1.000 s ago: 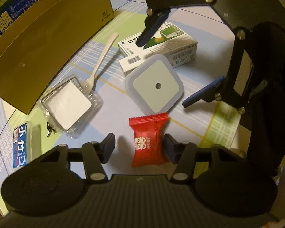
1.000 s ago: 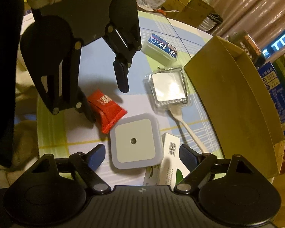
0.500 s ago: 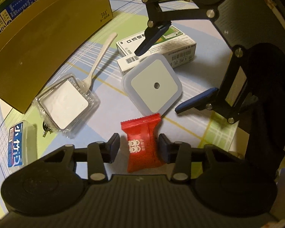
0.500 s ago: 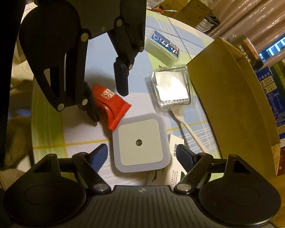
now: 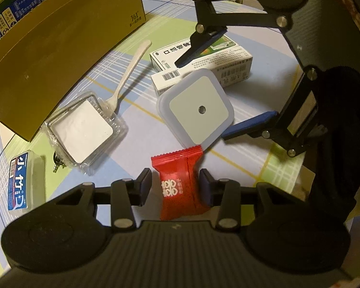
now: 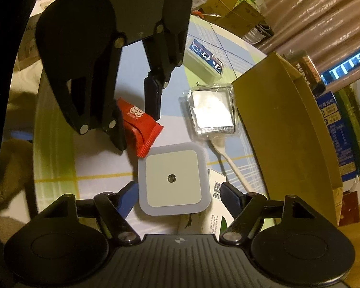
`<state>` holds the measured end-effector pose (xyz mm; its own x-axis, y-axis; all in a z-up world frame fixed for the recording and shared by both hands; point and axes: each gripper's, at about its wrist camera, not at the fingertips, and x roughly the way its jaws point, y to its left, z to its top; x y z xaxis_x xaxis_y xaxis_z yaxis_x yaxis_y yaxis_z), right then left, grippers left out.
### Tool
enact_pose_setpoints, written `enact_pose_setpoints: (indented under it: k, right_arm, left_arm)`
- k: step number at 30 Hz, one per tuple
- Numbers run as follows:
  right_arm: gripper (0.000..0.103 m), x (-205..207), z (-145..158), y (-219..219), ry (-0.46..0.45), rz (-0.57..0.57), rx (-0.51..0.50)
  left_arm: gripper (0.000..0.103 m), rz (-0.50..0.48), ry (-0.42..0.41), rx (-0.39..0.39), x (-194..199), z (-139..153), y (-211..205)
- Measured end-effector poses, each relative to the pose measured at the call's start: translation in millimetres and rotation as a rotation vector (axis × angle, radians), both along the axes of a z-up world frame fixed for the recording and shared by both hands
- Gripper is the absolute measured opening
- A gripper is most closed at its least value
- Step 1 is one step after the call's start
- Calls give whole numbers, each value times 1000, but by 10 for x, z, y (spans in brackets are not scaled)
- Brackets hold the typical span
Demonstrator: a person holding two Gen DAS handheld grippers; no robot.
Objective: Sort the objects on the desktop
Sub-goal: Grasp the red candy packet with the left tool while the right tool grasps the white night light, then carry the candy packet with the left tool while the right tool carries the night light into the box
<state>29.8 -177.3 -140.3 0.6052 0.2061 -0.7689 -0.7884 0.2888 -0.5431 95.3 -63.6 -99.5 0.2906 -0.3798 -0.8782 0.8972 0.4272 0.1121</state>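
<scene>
Left gripper (image 5: 175, 187) jaws spread, straddling red candy packet (image 5: 180, 182); R pad looks touching packet edge, L pad w/ gap. Packet flat on table (image 5: 240, 141), near edge, one corner just beside white square night light (image 5: 196, 109). Right gripper (image 6: 177, 192) spread wide either side of night light, pads not touching it. Night light leaning partly on white/green medicine box (image 5: 204, 64). Clear plastic case (image 5: 84, 129) further left, white plastic fork (image 5: 129, 69) tines touching it. Blue-label box (image 5: 19, 180) near table rim. Cardboard box (image 5: 60, 48) behind, along table's far side.
</scene>
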Motion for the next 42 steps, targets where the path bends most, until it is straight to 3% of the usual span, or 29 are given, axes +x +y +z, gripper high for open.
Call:
enact_pose_setpoints:
  k: [23,27,35,42]
  right_arm:
    - [63,33,-70,79,-7,13,6]
    - [62,31,-56,66,-8,2,21]
    - [62,28,59,2,-1,-62,87]
    - [62,44,247,-113,42,-185,188]
  left_arm:
    - [38,38,4,-11,27,17,134]
    - [25,73,11,-19,42,51,184]
    - [22,140,7,-38,57,175,333]
    - [22,243,0,-52,55,305,397]
